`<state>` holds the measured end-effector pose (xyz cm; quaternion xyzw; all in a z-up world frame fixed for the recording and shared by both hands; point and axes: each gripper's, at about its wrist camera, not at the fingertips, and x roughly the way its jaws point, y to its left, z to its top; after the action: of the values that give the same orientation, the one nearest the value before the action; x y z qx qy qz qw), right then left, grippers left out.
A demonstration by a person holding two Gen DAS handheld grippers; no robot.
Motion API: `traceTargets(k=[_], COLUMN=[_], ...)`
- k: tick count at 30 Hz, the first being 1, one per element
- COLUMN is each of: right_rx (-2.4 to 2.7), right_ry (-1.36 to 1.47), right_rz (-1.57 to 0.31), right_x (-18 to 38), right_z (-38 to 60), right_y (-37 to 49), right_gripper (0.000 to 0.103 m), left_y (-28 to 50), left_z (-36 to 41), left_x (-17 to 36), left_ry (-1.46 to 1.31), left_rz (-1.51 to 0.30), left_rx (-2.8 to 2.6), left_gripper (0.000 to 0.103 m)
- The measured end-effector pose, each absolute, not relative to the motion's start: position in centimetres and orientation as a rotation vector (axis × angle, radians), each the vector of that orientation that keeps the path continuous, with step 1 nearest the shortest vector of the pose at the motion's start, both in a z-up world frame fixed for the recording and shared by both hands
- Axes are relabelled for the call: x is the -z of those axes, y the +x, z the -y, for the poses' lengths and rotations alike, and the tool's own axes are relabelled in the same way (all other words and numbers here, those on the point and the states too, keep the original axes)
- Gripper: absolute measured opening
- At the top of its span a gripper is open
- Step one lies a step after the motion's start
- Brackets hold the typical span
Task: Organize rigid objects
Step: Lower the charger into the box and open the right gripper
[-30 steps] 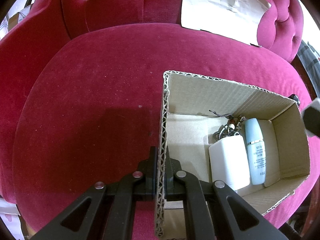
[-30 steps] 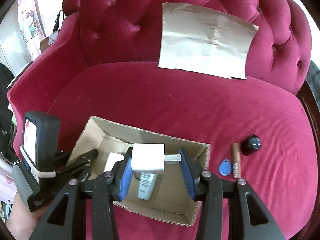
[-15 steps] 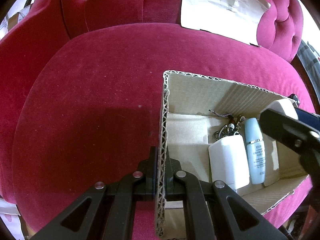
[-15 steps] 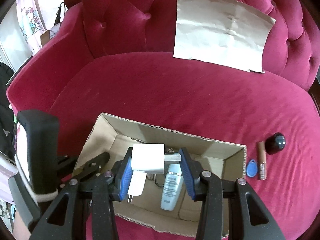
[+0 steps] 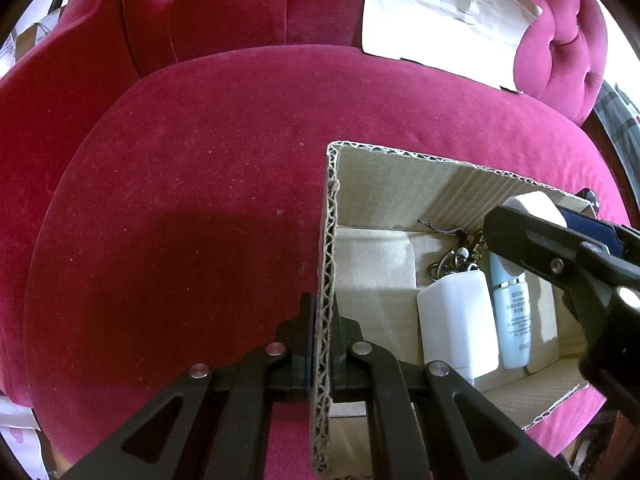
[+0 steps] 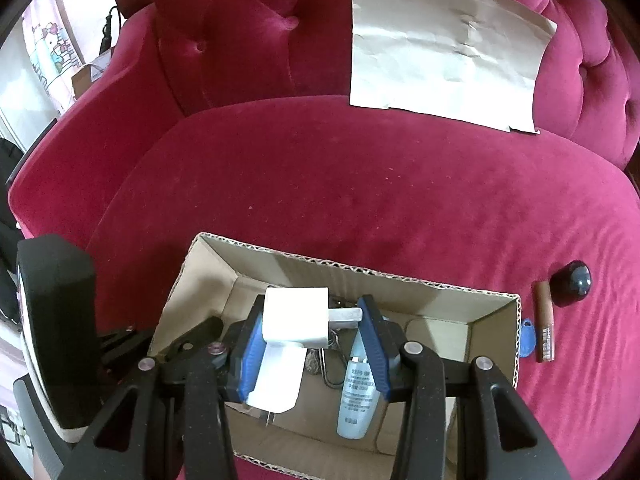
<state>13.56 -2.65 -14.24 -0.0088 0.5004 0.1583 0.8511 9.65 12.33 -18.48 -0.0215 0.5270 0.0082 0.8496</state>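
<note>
Since a second ago the right gripper (image 6: 312, 322), clamping a white plug (image 6: 295, 315), is coming down over the cardboard box (image 6: 424, 280). Left gripper (image 5: 322, 320) is pinching the box wall at 9 o'clock.

The sofa (image 6: 360, 200) is plush crimson velvet. The box (image 5: 392, 172) is raw corrugated cardboard, matt. At three o'clock, the knob (image 6: 571, 283) is glossy black.

Crimson tufted velvet sofa (image 6: 360, 184), pale paper sheet (image 6: 444, 44) against its backrest
</note>
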Motion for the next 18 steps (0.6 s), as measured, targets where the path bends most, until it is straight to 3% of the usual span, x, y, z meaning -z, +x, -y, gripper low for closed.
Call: traceTargets(k=[4, 6, 11, 18], right_rx=[-0.316, -0.307, -0.284, -0.260], right_ry=[-0.031, -0.041, -0.057, -0.071], right_rz=[-1.044, -1.036, -1.021, -1.012], right_x=[14.16, 14.07, 13.81, 13.52], right_z=[2.73, 2.83, 3.10, 3.41], right_y=[13.74, 13.73, 13.72, 13.50], right_gripper=[0.061, 0.074, 0.094, 0.103], left_y=[9.64, 9.62, 9.60, 9.56], left_z=[-12.47, -12.50, -12.58, -12.77], left_x=[18.53, 18.56, 18.51, 18.47], left_ry=[-0.054, -0.054, -0.060, -0.060], left_rz=[-1.111, -1.111, -1.110, -1.111], left_rx=[-0.012, -0.012, -0.015, -0.013], left_gripper=[0.004, 0.004, 0.004, 0.004])
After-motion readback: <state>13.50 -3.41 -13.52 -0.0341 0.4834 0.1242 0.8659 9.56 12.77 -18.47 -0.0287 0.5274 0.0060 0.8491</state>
